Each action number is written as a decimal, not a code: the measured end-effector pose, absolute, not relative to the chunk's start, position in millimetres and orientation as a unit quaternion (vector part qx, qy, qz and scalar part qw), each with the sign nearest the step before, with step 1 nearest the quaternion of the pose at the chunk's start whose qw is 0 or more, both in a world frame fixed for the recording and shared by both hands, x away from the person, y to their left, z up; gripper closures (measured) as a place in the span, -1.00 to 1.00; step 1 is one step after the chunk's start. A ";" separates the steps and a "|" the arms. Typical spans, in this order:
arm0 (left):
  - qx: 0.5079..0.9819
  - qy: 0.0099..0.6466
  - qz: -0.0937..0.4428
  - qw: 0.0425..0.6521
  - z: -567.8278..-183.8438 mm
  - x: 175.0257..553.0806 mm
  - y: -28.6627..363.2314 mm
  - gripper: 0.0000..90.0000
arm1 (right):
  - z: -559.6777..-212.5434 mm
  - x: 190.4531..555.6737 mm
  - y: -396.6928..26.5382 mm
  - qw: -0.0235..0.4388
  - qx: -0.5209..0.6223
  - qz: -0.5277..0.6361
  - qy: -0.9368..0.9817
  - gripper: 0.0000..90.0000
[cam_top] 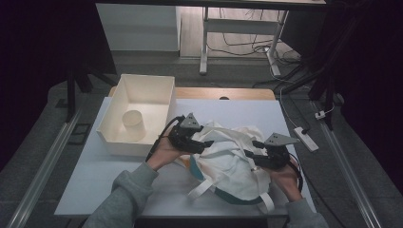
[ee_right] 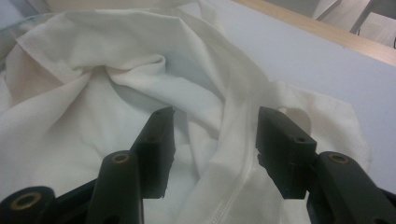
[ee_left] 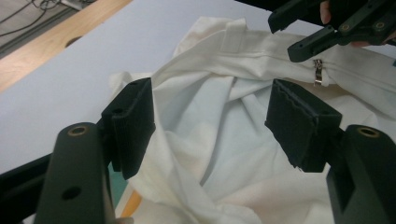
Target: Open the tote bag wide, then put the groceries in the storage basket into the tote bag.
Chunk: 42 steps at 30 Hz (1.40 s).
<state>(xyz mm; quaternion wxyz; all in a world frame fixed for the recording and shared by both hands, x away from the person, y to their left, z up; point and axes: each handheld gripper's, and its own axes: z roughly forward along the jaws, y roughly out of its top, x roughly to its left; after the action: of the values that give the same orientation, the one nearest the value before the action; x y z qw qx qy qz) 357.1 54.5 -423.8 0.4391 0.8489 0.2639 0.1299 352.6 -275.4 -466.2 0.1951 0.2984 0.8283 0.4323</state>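
Where the high view looks down on the white table [cam_top: 90, 180], a crumpled cream cloth bag [cam_top: 228, 156] with loose straps and a teal edge lies just right of the white bin [cam_top: 142, 95], which holds a pale cup [cam_top: 133, 124]. The left gripper [cam_top: 209, 142] sits at the bag's left edge, the right gripper [cam_top: 254, 154] at its right edge. Seen from the left gripper view, the bag [ee_left: 219, 154] is folded and creased, with a small metal zipper pull [ee_left: 318, 70] near its seam; the left gripper [ee_left: 210, 126] has its jaws apart over the fabric, gripping nothing. From the right gripper view, the bag [ee_right: 93, 93] shows a stitched hem, and the right gripper [ee_right: 215, 135] stands with jaws apart, a cloth fold between them unpinched.
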 end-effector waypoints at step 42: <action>0.792 0.389 0.237 0.405 -402.5 341.1 172.3 -0.30 | -472.2 342.0 -276.4 0.206 0.283 0.430 0.832 0.04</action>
<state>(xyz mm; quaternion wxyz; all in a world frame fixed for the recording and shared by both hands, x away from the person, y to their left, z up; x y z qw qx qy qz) 341.1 172.3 -402.5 0.4054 0.7923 0.3891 0.2374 342.0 -276.4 -472.2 0.2057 0.2827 0.8322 0.4303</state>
